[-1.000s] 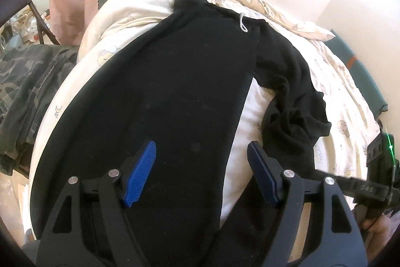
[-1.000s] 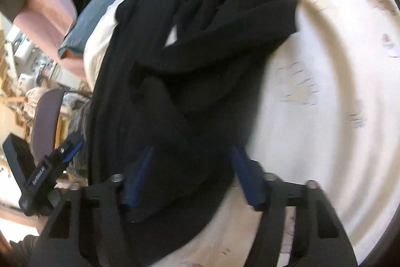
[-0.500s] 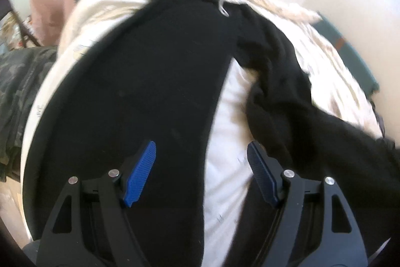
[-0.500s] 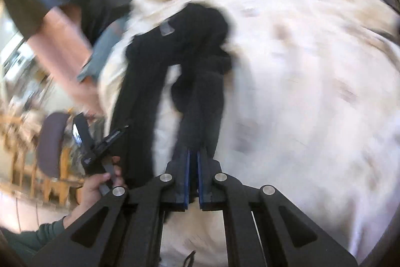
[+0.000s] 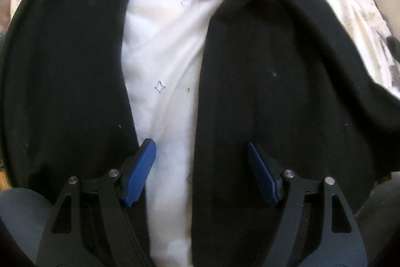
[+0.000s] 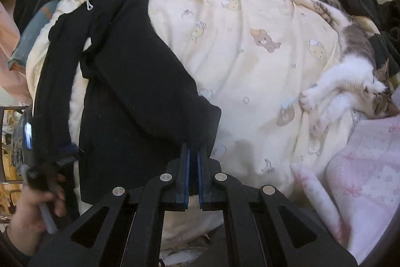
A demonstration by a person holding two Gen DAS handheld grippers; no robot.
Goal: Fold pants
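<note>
Black pants [image 6: 130, 92] lie on a cream duvet [image 6: 250, 29], waistband with its white drawstring [image 6: 89, 6] at the far end. My right gripper [image 6: 193, 152] is shut on the lower end of one leg, and the cloth runs taut and lifted from its pads. My left gripper [image 5: 200, 145] points down close over the pants, its jaws wide and closing. The inner edge of the right-hand leg [image 5: 275, 92] and a strip of white duvet [image 5: 162, 54] lie between its blue pads, untouched. The other leg [image 5: 62, 67] lies left of them.
A cat [image 6: 350, 82] lies stretched out on the duvet at the right. A pink patterned pillow [image 6: 362, 167] sits near it. Dark clothes [image 6: 362, 2] are heaped at the far right. A person's hand [image 6: 32, 204] grips the left tool's handle beyond the bed's left edge.
My right gripper shut on the crumpled leg and rose, drawing it out straight. My left gripper sank and tilted down from over the left leg to the gap between the legs.
</note>
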